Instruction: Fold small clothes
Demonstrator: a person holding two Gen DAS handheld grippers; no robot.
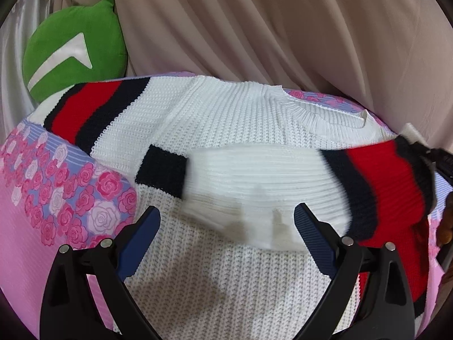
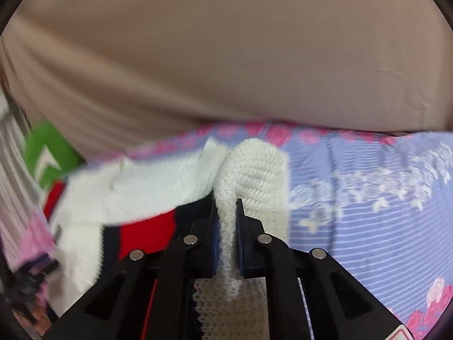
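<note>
A small white knit sweater (image 1: pixel 226 119) with red and navy striped sleeves lies on a flowered bedsheet (image 1: pixel 42 192). Its collar points to the far side. One sleeve (image 1: pixel 376 189) is folded across the chest, its cuff end blurred. My left gripper (image 1: pixel 226 221) is open and empty just above the sweater's body. My right gripper (image 2: pixel 226 215) is shut on a white knit fold of the sweater (image 2: pixel 254 170), with the red and navy stripe (image 2: pixel 147 232) hanging to its left. The right gripper shows as a dark blur at the right edge of the left wrist view (image 1: pixel 441 155).
A green plush cushion (image 1: pixel 73 48) rests at the far left. Beige curtain fabric (image 1: pixel 283 28) hangs behind the bed. The lilac and pink flowered sheet (image 2: pixel 368 198) spreads to the right of the sweater.
</note>
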